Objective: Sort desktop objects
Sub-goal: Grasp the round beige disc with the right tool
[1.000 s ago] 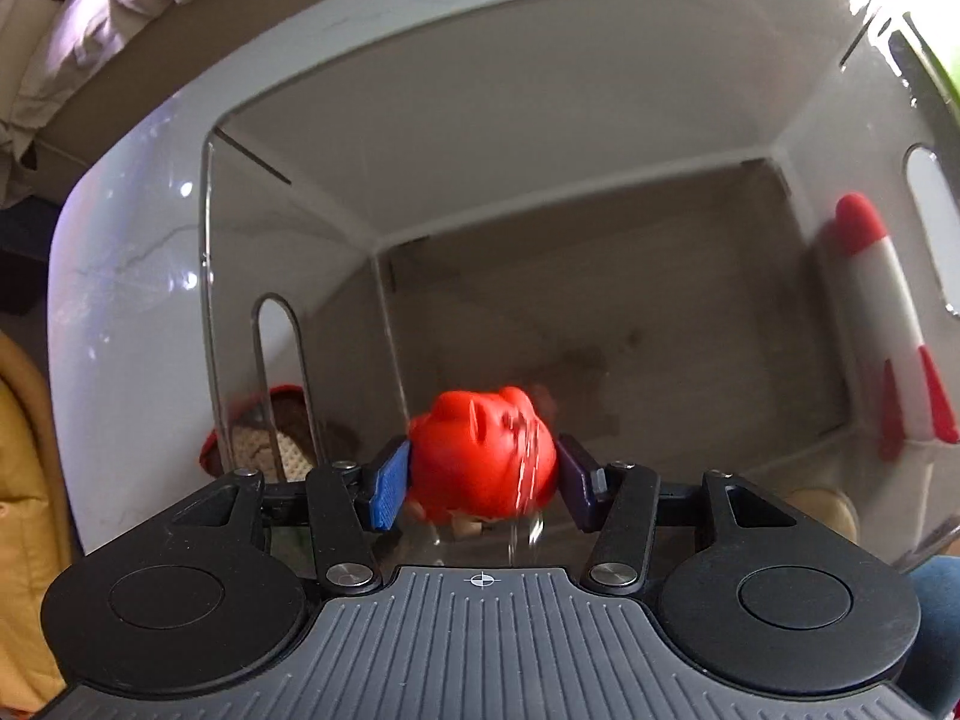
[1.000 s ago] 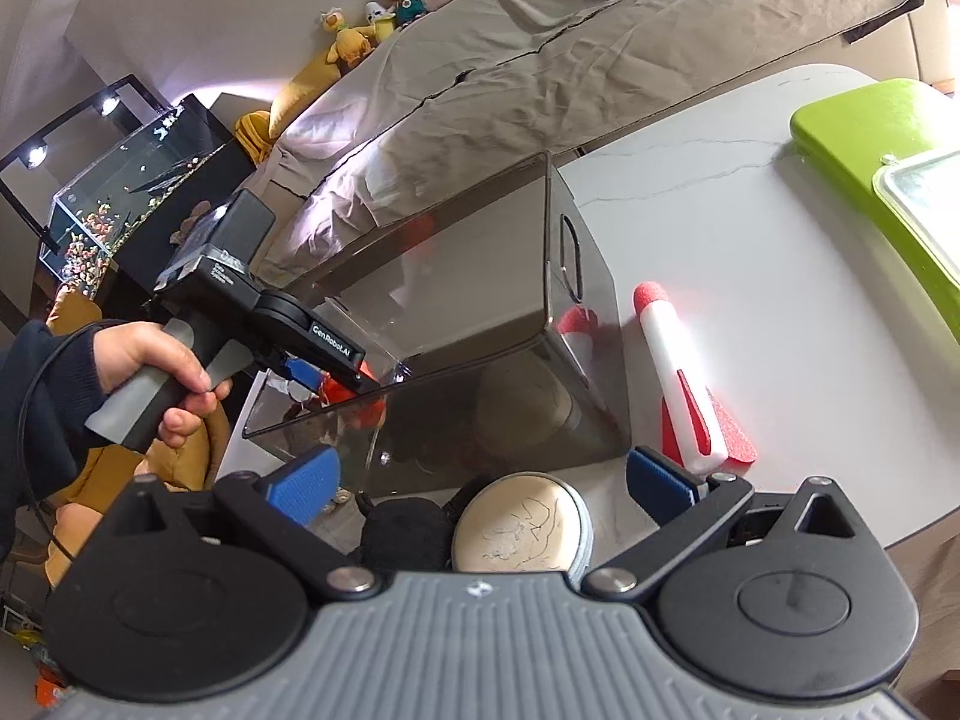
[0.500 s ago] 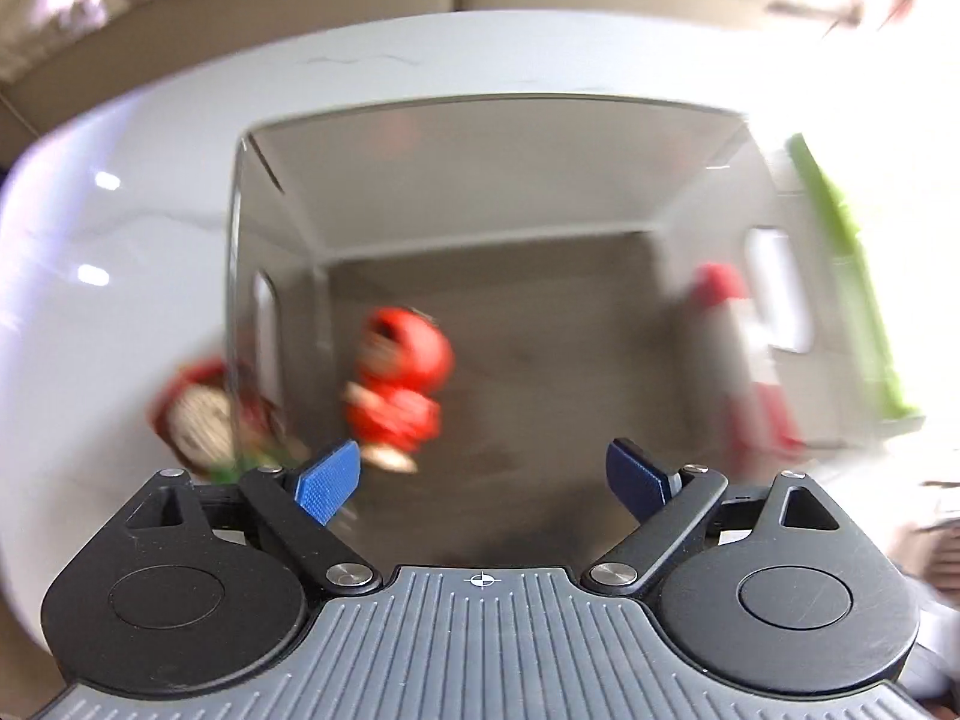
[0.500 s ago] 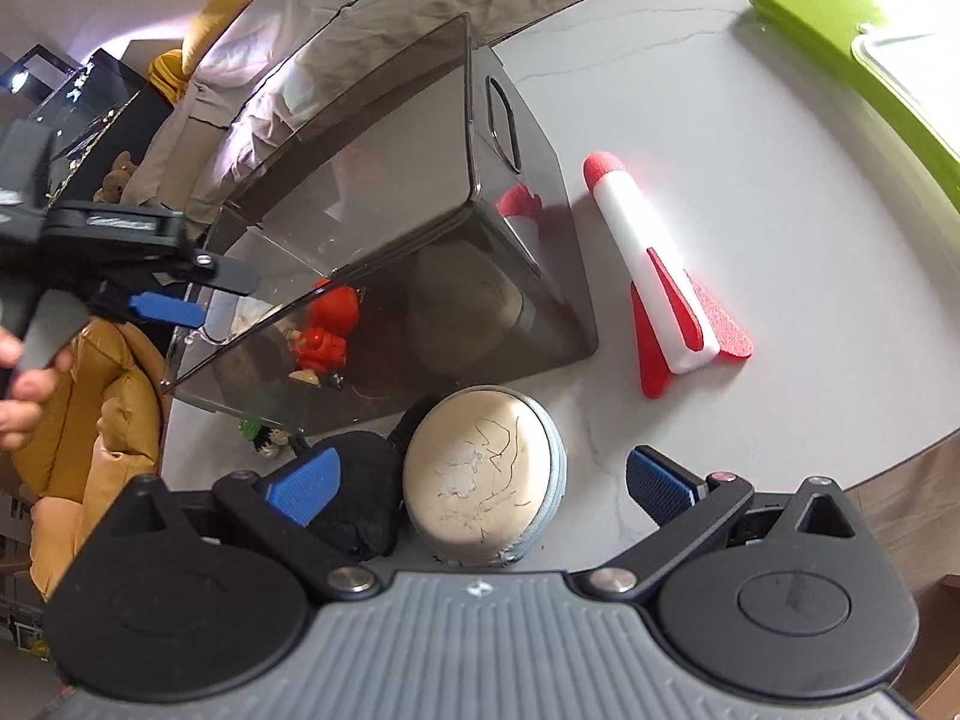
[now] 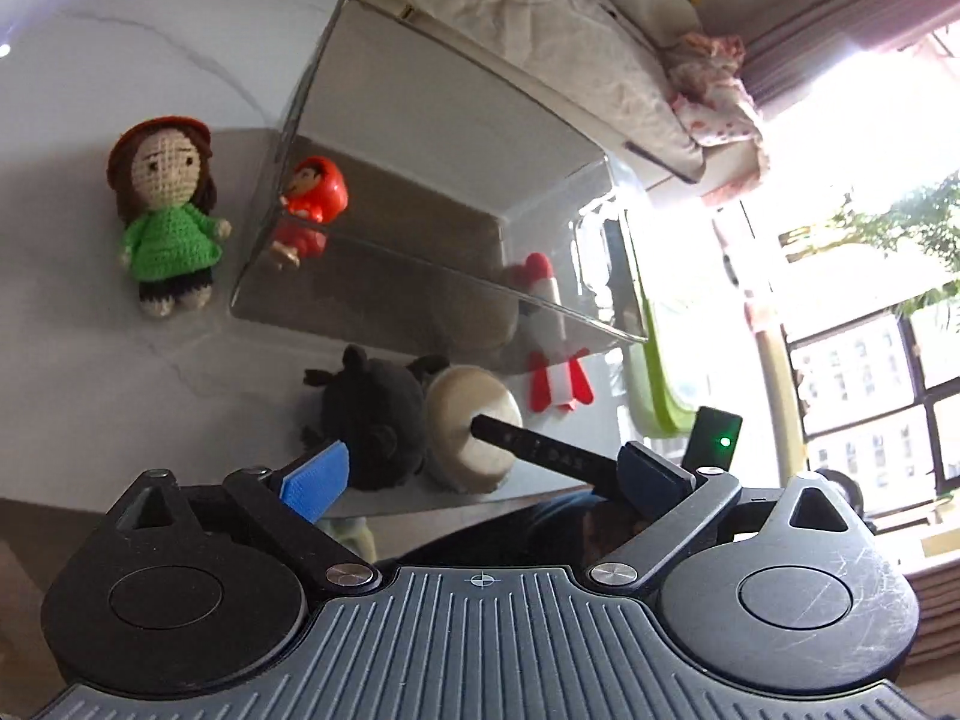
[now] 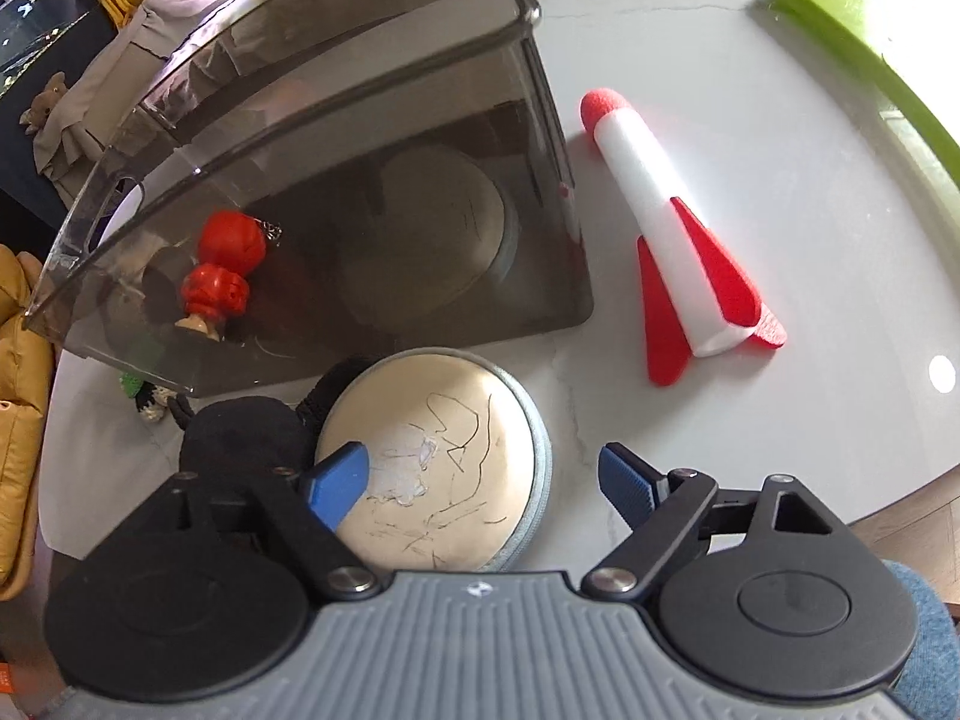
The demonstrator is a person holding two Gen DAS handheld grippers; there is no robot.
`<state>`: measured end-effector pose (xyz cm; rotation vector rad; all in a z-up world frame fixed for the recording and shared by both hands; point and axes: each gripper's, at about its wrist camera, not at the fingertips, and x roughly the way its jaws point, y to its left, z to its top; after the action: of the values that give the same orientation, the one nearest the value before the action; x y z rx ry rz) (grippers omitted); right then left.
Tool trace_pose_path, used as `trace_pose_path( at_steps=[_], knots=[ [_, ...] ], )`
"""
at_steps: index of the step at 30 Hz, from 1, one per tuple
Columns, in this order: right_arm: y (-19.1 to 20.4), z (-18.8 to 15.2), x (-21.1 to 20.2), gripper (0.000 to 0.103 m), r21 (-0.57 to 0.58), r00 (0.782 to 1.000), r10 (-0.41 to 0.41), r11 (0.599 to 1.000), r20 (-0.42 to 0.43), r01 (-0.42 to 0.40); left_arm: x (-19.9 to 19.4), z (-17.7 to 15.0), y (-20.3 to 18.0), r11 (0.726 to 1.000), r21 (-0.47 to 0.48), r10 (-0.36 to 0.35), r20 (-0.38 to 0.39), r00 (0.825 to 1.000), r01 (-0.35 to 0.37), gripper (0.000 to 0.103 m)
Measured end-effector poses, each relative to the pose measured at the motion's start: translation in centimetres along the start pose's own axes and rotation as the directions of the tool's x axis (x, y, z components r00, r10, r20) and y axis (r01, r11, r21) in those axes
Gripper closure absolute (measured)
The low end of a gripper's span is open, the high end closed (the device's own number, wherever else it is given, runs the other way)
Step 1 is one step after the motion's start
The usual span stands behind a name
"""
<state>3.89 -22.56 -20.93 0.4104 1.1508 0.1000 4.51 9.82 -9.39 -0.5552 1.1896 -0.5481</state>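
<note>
Left of the smoky clear bin (image 5: 420, 138), well outside it on the white table (image 5: 90, 78): crocheted doll (image 5: 165, 213) in green. Inside the bin, at its left end: red figurine (image 6: 225, 267) (on its side). Just before the bin's near wall: black plush (image 6: 240, 438) touching round beige case (image 6: 435, 459). Right of the bin: foam rocket (image 6: 672, 240). Left gripper (image 5: 480, 477) opening, fingers spread, holding nothing. Right gripper (image 6: 480, 480) closing, case between the pads, not yet pinched.
</note>
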Motion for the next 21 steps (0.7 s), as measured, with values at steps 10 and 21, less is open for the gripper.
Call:
trace_pose_path(
  at_steps=[10, 21],
  knots=[
    [-0.4, -0.4, -2.0, 0.059, 0.067, 0.984, 0.169, 0.983, 0.064, -0.173, 0.4, -1.1, 4.6, 0.985, -0.174, -0.022, -0.021, 1.000, 0.018, 0.001],
    [7.6, 5.9, -15.6, 0.066, -0.322, 0.964, 0.189, 0.939, 0.189, -0.121, 1.9, -0.3, 5.7, 0.985, -0.154, 0.064, -0.062, 0.996, -0.073, 0.000]
  ],
)
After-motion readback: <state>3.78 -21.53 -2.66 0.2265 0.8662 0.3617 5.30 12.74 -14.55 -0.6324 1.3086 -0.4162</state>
